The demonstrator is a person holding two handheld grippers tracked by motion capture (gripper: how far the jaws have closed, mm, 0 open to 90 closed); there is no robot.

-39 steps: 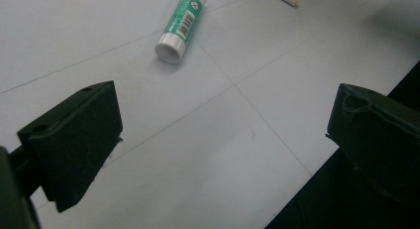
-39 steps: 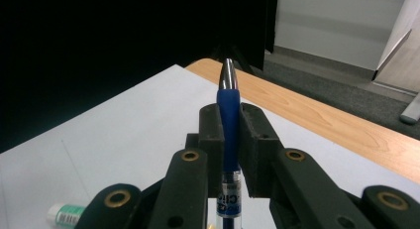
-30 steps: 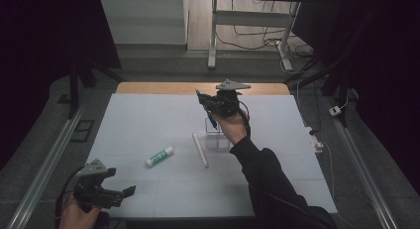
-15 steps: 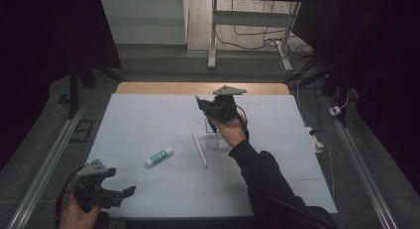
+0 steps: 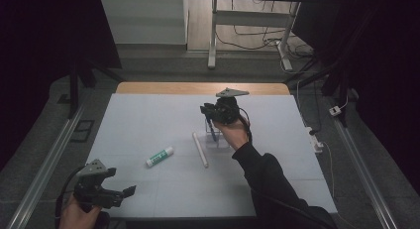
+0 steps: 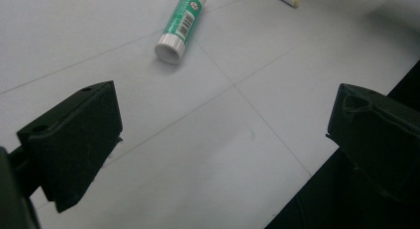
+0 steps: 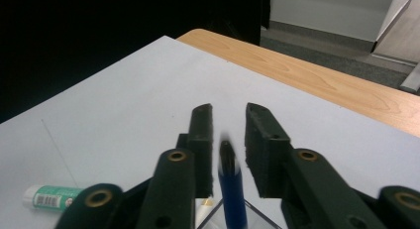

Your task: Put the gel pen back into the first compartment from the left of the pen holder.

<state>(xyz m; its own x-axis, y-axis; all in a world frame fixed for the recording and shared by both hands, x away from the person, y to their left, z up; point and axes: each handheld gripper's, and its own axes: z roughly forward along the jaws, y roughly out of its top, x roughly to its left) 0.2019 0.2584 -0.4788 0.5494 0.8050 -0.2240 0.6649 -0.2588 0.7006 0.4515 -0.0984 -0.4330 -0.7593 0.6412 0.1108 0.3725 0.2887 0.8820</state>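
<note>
My right gripper [image 5: 209, 111] hovers over a clear holder [image 5: 219, 141] at the middle of the white table top. A blue pen [image 7: 232, 189] stands upright between its jaws, its lower end in the holder [image 7: 257, 216]. The jaws have just been opening, and a small gap shows on each side of the pen, so the right gripper [image 7: 229, 112] is open. My left gripper [image 5: 125, 194] rests at the front left corner, open and with nothing in it [image 6: 223, 130]. A green-and-white glue stick [image 5: 159, 156] [image 6: 181, 20] lies ahead of it.
A white stick [image 5: 200, 149] lies on the table top [image 5: 148, 115] between the glue stick and the holder. A wooden strip [image 5: 163, 87] edges the far side. Metal rails [image 5: 47, 159] run along both sides, and cables and a plug [image 5: 317, 142] lie at the right.
The right gripper's jaws have parted a little around the blue pen, and that hand has shifted slightly toward the near side. The left gripper has stayed put.
</note>
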